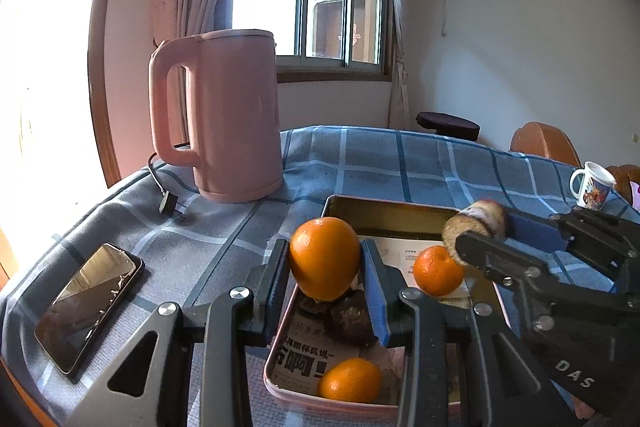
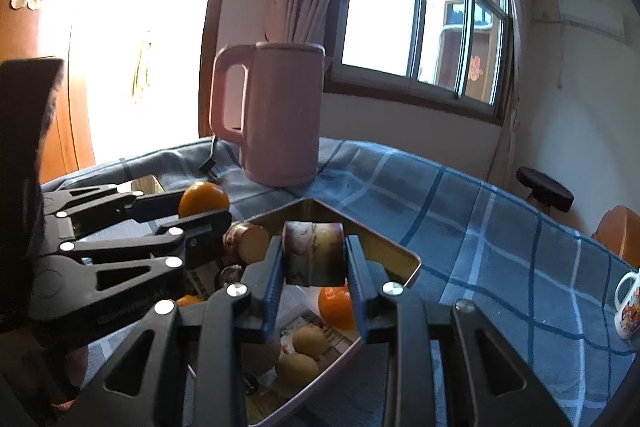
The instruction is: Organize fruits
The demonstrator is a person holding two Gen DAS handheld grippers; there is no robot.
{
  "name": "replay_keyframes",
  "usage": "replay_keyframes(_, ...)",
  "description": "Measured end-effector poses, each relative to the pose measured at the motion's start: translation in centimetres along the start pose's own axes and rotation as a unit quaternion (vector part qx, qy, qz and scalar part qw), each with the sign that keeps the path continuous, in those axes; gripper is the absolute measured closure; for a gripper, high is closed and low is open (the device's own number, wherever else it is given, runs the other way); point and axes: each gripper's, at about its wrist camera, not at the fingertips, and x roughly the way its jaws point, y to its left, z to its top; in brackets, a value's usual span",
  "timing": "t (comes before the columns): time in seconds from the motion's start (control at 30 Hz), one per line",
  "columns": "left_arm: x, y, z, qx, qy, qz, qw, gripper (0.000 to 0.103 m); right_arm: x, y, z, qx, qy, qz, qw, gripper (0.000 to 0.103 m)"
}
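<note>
My left gripper (image 1: 325,259) is shut on a large orange (image 1: 324,257) and holds it above the near left part of a pink metal tray (image 1: 384,213). My right gripper (image 2: 314,259) is shut on a short purple-and-cream sugarcane piece (image 2: 314,253) above the same tray (image 2: 404,255). In the tray lie two smaller oranges (image 1: 438,271) (image 1: 350,379), dark brown lumps (image 1: 352,315), another cane piece (image 2: 246,241) and two small yellow-brown fruits (image 2: 308,341). The right gripper also shows in the left wrist view (image 1: 476,231), the left one in the right wrist view (image 2: 204,205).
A pink electric kettle (image 1: 228,115) with cord and plug (image 1: 166,203) stands behind the tray on the blue checked tablecloth (image 1: 400,163). A black phone (image 1: 90,303) lies at the left. A printed white mug (image 1: 592,185) stands at the far right. Chairs stand beyond the table.
</note>
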Motion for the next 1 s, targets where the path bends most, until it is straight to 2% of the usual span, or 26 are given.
replay_keyframes(0.33,1.8,-0.6,-0.9,0.019,0.048,-0.014,0.9985,0.065,3.2,-0.2,-1.8,0.015,0.091,0.019,0.996,0.070)
replay_keyframes(0.5,1.9,-0.8,-1.1,0.023,0.055,-0.013,0.9982,0.065,3.3,-0.1,-2.1,0.015,0.102,0.024,0.994,0.069)
replay_keyframes(0.6,1.7,-0.7,-1.0,0.019,0.054,-0.011,0.9983,0.065,3.0,-0.1,-2.1,0.016,0.099,0.017,0.995,0.060)
replay_keyframes(0.63,1.5,-0.6,-0.9,0.017,0.051,-0.012,0.9985,0.063,2.9,-0.2,-2.2,0.017,0.097,0.015,0.995,0.054)
replay_keyframes(0.7,0.7,-0.4,-0.6,0.011,0.039,-0.018,0.9990,0.056,2.3,-0.6,-2.2,0.028,0.088,0.012,0.996,0.046)
replay_keyframes(0.77,-0.3,-0.2,-0.3,0.008,0.022,-0.016,0.9996,0.042,1.5,-1.1,-2.2,0.039,0.078,0.009,0.996,0.040)
replay_keyframes(0.87,-1.5,-0.2,0.1,0.011,0.002,-0.015,0.9998,0.040,0.1,-1.5,-2.0,0.046,0.065,-0.005,0.997,0.029)
replay_keyframes(1.0,-3.0,-0.2,0.5,0.011,-0.017,-0.018,0.9996,0.040,-2.0,-1.9,-1.6,0.050,0.041,-0.029,0.997,0.024)
